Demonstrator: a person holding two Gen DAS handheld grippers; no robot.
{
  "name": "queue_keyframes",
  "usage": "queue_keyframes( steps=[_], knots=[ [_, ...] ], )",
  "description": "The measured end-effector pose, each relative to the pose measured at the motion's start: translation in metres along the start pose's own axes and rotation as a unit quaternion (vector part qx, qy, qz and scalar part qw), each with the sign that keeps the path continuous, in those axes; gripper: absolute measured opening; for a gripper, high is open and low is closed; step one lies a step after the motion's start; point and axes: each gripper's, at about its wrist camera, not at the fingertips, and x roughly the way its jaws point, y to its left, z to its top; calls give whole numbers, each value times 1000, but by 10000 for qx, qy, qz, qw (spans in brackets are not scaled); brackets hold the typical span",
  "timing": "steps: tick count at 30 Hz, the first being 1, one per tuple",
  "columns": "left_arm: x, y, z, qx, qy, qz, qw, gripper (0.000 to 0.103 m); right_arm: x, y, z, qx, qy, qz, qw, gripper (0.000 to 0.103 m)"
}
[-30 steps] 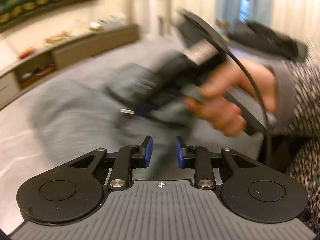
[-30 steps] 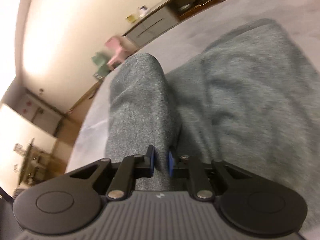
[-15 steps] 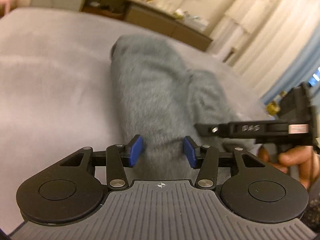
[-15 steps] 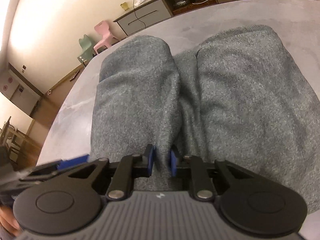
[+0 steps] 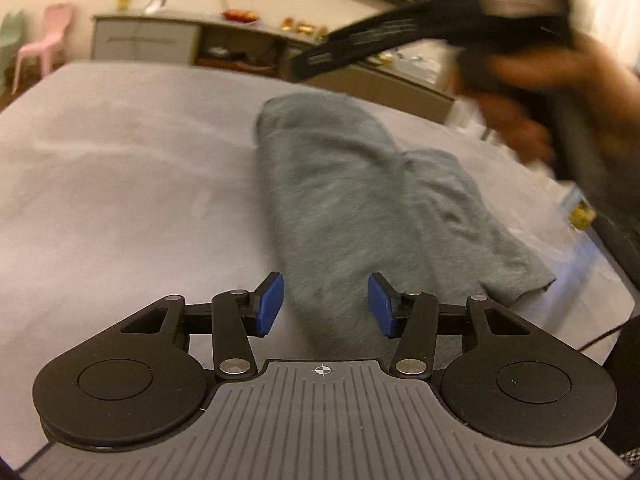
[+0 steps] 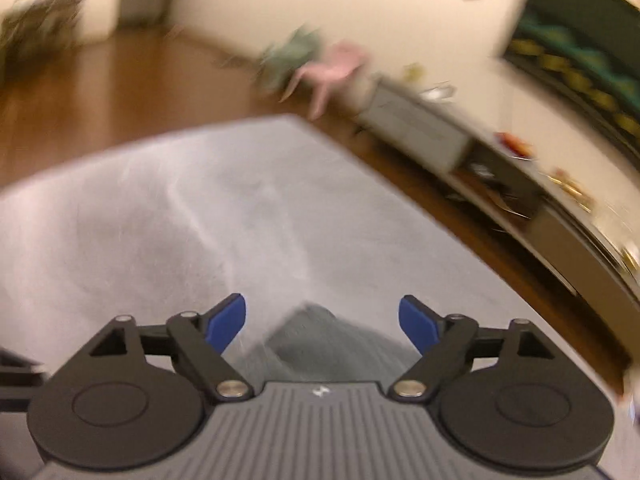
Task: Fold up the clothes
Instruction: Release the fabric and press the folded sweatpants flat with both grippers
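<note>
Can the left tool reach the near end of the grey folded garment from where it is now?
Probably yes. The left tool is open, with the near end of the grey garment between its pads, which do not press it. Nothing lies in between; the right tool is raised clear.

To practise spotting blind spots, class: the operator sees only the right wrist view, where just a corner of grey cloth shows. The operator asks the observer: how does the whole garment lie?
Observer: The grey garment lies folded into a long bundle on the grey tabletop.
Operator: Is the left gripper holding it?
Observer: No. The left gripper is open, its pads either side of the bundle's near end.
Operator: Where is mine?
Observer: The right gripper, in a hand, hangs blurred in the air over the bundle's far end, jaws opening, clear of the cloth.
</note>
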Motion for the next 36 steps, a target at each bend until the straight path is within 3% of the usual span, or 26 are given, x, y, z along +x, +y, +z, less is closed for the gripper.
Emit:
queue_keyframes(
  steps=[1, 2, 3, 5, 7, 11, 16, 19, 20, 22, 24, 26, 28, 30, 33, 34, 36],
  knots=[
    [3, 5, -2, -148, 73, -152, 9997, 36, 21, 0, 4, -156, 497, 226, 9984, 65],
    [6, 5, -4, -143, 120, -251, 9995, 30, 41, 1, 7, -311, 1008, 464, 9933, 16],
    [10, 5, -5, -99, 157, -333, 9993, 24, 52, 0, 6, -460, 1277, 397, 9900, 17],
    [17, 4, -9, -10, 233, -498, 9985, 9, 48, -14, 9, -94, 1231, 311, 9919, 16],
    [20, 2, -11, 143, 222, -458, 9986, 5, 35, -26, 10, 438, 989, 346, 9935, 15],
    [24, -6, -13, 395, 188, -390, 9983, 4, 17, -50, -5, 1677, 617, 603, 9820, 13],
    [23, -6, -15, 395, 176, -282, 9987, 2, 30, -72, 2, 2367, 449, 391, 9698, 14],
    [14, 5, -12, 126, 183, -386, 9990, 2, 26, -100, 4, 2924, -131, 110, 9561, 29],
    [9, 7, -11, 55, 145, -400, 9991, 3, 8, -106, 0, 3000, -330, 10, 9534, 36],
    [-4, 15, -5, -79, -6, -356, 9993, 5, -31, -117, -10, 3117, -719, -186, 9473, 38],
    [-20, 26, 5, -225, -226, -252, 9992, 8, -68, -111, -34, 2987, -883, -203, 9500, 47],
    [-30, 36, 22, -320, -414, -137, 9985, 17, -101, -98, -67, 2837, -956, -143, 9540, 54],
    [-30, 42, 46, -336, -554, -6, 9979, 19, -125, -80, -104, 2690, -947, -45, 9585, 54],
    [-19, 44, 74, -312, -555, 54, 9980, 29, -122, -57, -133, 2620, -856, -39, 9613, 54],
    [28, 23, 113, -20, -265, 40, 9996, 29, -110, -27, -160, 2519, -818, -211, 9641, 52],
    [45, 13, 124, 113, -173, 48, 9998, 30, -101, -18, -163, 2498, -779, -210, 9649, 50],
    [76, -13, 131, 525, 51, 15, 9986, 30, -82, -2, -167, 2488, -605, -117, 9666, 35]
  ],
)
